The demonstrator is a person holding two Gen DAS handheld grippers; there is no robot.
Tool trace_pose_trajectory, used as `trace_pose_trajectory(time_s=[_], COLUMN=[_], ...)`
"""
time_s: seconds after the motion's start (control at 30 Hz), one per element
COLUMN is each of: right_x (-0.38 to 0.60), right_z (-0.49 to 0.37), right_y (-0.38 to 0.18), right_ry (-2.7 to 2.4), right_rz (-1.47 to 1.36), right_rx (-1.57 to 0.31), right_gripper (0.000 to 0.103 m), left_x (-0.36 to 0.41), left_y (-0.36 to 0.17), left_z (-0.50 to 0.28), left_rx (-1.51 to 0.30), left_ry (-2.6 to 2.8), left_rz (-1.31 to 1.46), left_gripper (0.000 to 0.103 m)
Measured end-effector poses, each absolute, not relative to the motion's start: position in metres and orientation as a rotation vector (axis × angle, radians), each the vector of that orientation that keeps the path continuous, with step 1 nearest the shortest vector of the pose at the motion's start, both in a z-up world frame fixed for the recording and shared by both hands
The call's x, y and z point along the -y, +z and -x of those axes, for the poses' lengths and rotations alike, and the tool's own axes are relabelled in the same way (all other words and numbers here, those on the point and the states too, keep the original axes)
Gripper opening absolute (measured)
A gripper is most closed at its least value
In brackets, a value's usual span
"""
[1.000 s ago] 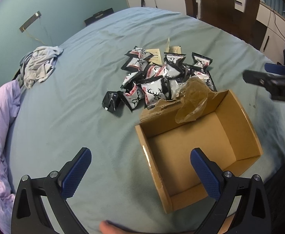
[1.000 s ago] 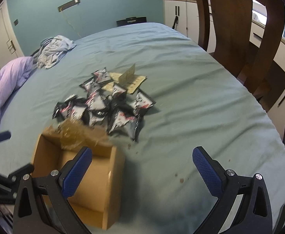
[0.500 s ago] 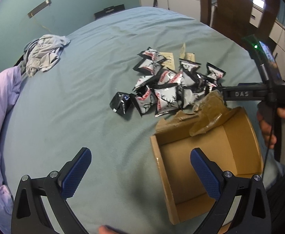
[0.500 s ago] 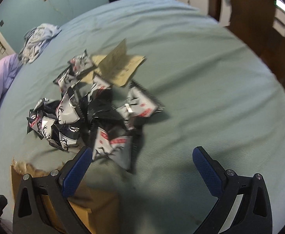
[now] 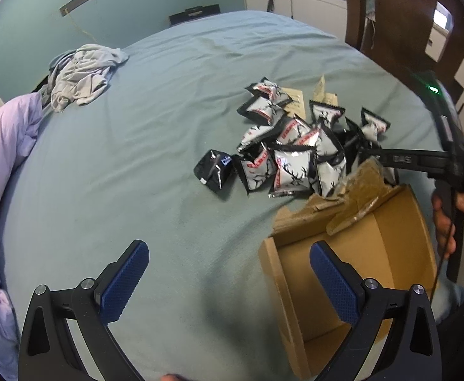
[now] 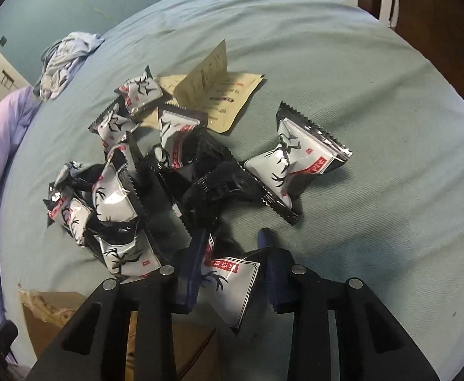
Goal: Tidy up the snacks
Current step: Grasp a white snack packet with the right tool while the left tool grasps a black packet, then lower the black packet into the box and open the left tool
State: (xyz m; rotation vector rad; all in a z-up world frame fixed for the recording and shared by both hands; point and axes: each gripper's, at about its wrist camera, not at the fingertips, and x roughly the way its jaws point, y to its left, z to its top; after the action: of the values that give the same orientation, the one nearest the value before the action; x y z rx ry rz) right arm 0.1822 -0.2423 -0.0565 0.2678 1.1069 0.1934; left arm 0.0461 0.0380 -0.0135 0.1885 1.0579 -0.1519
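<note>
Moved: right gripper (image 6: 232, 266) went from wide open above the bed to clamped on one snack packet (image 6: 228, 289).
Left gripper (image 5: 228, 282): jaws wide apart, holding nothing.
Snack pile (image 6: 155, 171): just ahead of my right fingers.
Cardboard box (image 5: 352, 273): under my left gripper's right finger.

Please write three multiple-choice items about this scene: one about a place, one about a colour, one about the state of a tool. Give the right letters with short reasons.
1. Where is the cardboard box?
A. on the bed sheet, near the snack packets
B. on a chair
C. on the floor

2. What colour are the left tool's finger pads?
A. red
B. blue
C. green

3. What is the state of the right tool?
A. open, empty
B. shut on a snack packet
C. holding paper

Answers: 1 A, the box rests on the sheet beside the pile; 2 B, the pads are blue; 3 B, its fingers pinch one packet.
</note>
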Motion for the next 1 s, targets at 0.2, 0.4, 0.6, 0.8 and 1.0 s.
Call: trace_pose_trajectory(time_s=[0.2,0.4,0.6,0.8,1.0], right_x=[0.275,0.304,0.321,0.319,0.304], right_z=[-0.155,-0.093,-0.028,-0.009,-0.043], right_y=[-0.016,0.021,0.017,0.012,0.004], right_ry=[0.189,0.210,0.163,0.130,0.145], right_rz=[-0.441,-0.508,-0.495,-0.469,-0.465], right_rx=[-0.972,-0.859,-0.867,-0.912,-0.946], right_gripper=[0.031,0.031,0.031,0.031,0.031], left_x=[-0.052,-0.059,-0.069,-0.063,-0.054], left_y=[-0.005,-0.023,-0.053,-0.086,-0.102], left_z=[-0.063,-0.099,-0.143,-0.170,-0.186], left_rx=[-1.023,-1.079,-1.148,-1.196,-1.256], left_ry=[-0.146,-0.105,-0.038,-0.052,-0.112], left_rz=[-0.120,-0.091,-0.084,-0.126,-0.072], left_gripper=[0.103,0.103,0.102,0.087,0.044])
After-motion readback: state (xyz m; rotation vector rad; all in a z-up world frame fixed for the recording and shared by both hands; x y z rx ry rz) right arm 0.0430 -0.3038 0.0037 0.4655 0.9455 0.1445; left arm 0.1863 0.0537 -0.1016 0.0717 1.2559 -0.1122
